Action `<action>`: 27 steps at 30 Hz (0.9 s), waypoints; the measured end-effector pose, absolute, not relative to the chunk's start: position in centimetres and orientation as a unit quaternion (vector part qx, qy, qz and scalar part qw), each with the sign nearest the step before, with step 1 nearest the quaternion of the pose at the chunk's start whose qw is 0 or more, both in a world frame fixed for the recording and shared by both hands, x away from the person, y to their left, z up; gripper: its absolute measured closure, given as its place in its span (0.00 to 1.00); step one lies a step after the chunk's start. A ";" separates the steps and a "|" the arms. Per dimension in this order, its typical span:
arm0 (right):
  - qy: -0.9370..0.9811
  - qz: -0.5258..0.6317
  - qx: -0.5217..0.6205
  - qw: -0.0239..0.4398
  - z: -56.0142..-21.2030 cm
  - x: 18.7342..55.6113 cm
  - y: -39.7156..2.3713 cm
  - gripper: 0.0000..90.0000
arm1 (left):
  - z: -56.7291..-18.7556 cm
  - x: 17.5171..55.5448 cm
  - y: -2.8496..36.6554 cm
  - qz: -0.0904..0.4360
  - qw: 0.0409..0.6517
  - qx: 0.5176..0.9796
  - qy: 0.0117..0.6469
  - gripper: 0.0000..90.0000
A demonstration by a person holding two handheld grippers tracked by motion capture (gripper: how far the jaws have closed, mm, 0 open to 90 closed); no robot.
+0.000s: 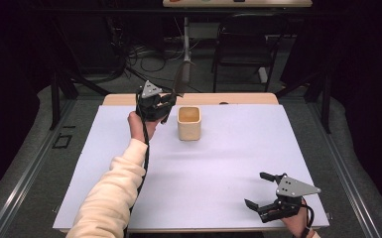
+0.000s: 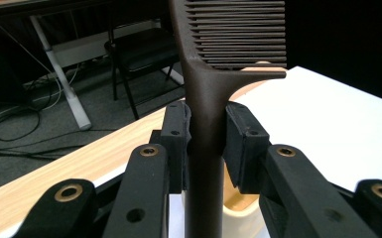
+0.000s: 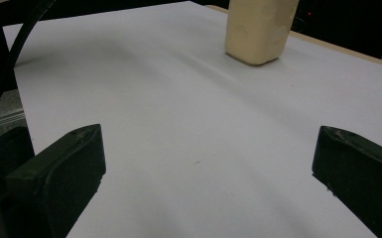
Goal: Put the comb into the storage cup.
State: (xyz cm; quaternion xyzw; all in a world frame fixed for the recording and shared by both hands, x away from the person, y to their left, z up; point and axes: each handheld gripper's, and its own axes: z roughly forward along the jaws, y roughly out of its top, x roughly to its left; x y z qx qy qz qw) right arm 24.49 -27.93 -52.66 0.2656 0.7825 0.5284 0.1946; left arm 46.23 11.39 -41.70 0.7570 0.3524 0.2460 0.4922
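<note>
A dark brown comb [image 1: 182, 77] stands upright with its teeth upward, its handle [image 2: 206, 89] clamped between the pads of my left gripper [image 1: 171, 99]. That gripper is raised at the table's far left of centre, just left of a cream square cup [image 1: 189, 123]. Part of the cup's rim [image 2: 238, 208] peeks out below the jaws in the left gripper view. My right gripper [image 1: 255, 189] rests low near the table's front right corner, jaws wide apart with nothing between them. From the right gripper [image 3: 208, 168] the cup [image 3: 261, 29] stands far ahead.
A white sheet [image 1: 228, 158] covers the wooden table [image 1: 238, 98]. Behind the table stand a black chair [image 1: 243, 39] and a white desk leg [image 1: 186, 39], with cables on the floor. A sleeved forearm [image 1: 114, 193] reaches in from the bottom left.
</note>
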 end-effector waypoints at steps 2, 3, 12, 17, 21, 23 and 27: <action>0.781 0.530 0.267 0.194 -52.7 24.5 -27.9 0.00 | -41.6 46.4 11.3 0.247 0.491 0.757 0.353 0.80; 0.782 0.530 0.266 0.193 -52.7 24.5 -27.9 0.00 | -41.6 46.4 11.2 0.248 0.493 0.755 0.354 0.80; 0.782 0.530 0.266 0.194 -52.7 24.5 -27.9 0.00 | -41.1 46.7 10.6 0.256 0.501 0.748 0.351 0.80; 0.782 0.529 0.266 0.194 -52.7 24.5 -27.9 0.00 | -40.8 46.9 10.3 0.261 0.502 0.747 0.350 0.80; 0.782 0.530 0.266 0.193 -52.7 24.5 -27.9 0.00 | -40.6 47.0 10.0 0.266 0.505 0.743 0.349 0.80; 0.782 0.530 0.269 0.190 -52.7 24.5 -27.9 0.00 | -40.5 47.1 9.9 0.267 0.508 0.741 0.350 0.80; 0.783 0.529 0.266 0.192 -52.7 24.5 -27.9 0.00 | -40.3 47.2 9.5 0.269 0.511 0.738 0.349 0.80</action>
